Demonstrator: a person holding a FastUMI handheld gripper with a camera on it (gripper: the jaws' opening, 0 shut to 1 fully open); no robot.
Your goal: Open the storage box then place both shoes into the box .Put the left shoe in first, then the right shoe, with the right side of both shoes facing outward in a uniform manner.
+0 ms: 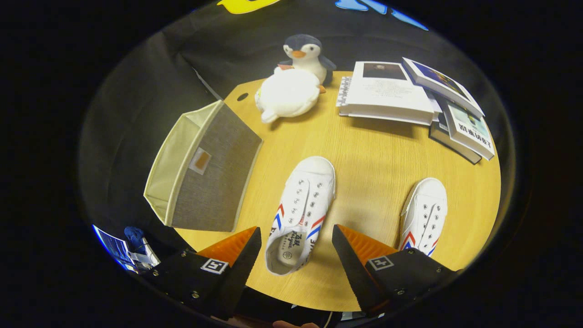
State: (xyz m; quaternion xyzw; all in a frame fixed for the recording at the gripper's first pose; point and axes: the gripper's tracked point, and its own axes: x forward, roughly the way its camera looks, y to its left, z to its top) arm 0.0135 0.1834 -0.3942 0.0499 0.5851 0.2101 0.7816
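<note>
Two white lace-less sneakers with red and blue stripes lie on the round wooden table, toes pointing away from me. One shoe lies between my fingers, its heel end level with the fingertips. The other shoe lies just beyond the right finger. A grey fabric storage box with a cream lining stands to the left of the near shoe, its top open. My gripper hovers above the table, open and holding nothing.
A white plush toy and a penguin plush sit at the far side of the table. A stack of books lies at the far right. Bare tabletop lies between the shoes and the books.
</note>
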